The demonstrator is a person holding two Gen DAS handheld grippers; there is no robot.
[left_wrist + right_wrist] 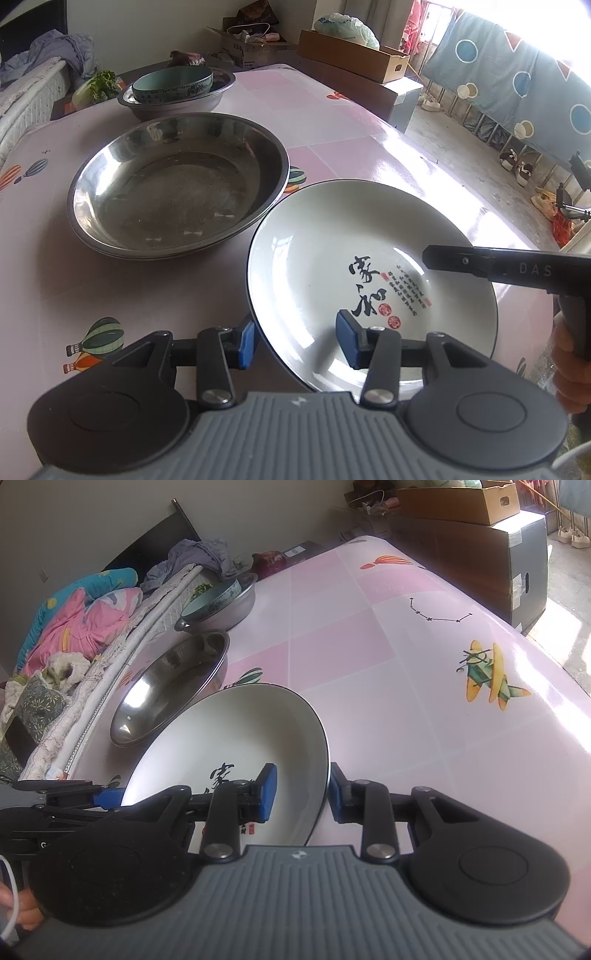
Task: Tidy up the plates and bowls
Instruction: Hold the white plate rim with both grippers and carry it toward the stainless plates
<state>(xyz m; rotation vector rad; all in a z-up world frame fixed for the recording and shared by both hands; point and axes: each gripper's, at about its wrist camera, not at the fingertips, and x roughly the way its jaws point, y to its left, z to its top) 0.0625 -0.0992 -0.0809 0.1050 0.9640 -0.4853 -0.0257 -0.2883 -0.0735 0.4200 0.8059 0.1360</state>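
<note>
A white deep plate point(314, 258) with black calligraphy is tilted above the pink table point(332, 147), its far rim over the edge of the stacked steel plates point(177, 184). My right gripper point(301, 791) is shut on the white plate's point(229, 738) right rim, one blue pad inside and one outside. One of its black fingers point(461, 260) reaches over the plate from the right. My left gripper point(297, 342) straddles the near-left rim with its pads wide apart, not pressing. Farther back a teal bowl point(171, 83) sits in a steel basin point(177, 107).
A bed with piled bedding point(81, 620) runs along the table's left side. Leafy greens point(99, 85) lie at the far left corner. Cardboard boxes point(354, 55) stand beyond the far edge. A person's hand point(569, 369) grips the right handle. The table's right half point(424, 664) carries only printed pictures.
</note>
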